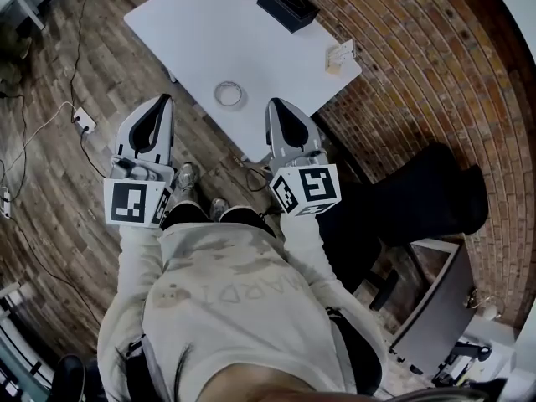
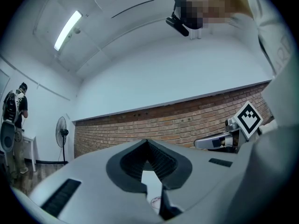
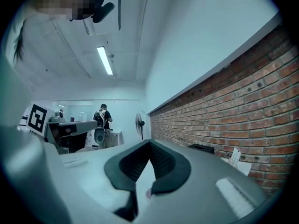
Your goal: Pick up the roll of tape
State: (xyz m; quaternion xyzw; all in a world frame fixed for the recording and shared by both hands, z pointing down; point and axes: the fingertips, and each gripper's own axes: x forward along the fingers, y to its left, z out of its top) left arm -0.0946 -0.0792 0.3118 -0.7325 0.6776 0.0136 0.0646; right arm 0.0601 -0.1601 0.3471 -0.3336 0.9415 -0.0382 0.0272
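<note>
Though shut tip to tip on nothing, held out level near the front corner of the white table [image 1: 201,32]: left gripper [image 1: 164,100] and right gripper [image 1: 275,104], pads pressed together in both gripper views. Just ahead and between them, touching neither, lying flat near the table's edge: roll of tape [image 1: 229,95]. Farther back on the same top, a black box [image 1: 287,6] at the far end and a small pale card stand [image 1: 340,55] by the right edge. Underneath, wood plank floor [image 1: 67,191] with a white power strip [image 1: 83,121] and trailing cables. To the right, brick wall [image 2: 187,120], black chair [image 1: 423,199] beside it. Beyond, a standing fan [image 2: 61,134], white walls, a lit ceiling strip [image 2: 67,29].
</note>
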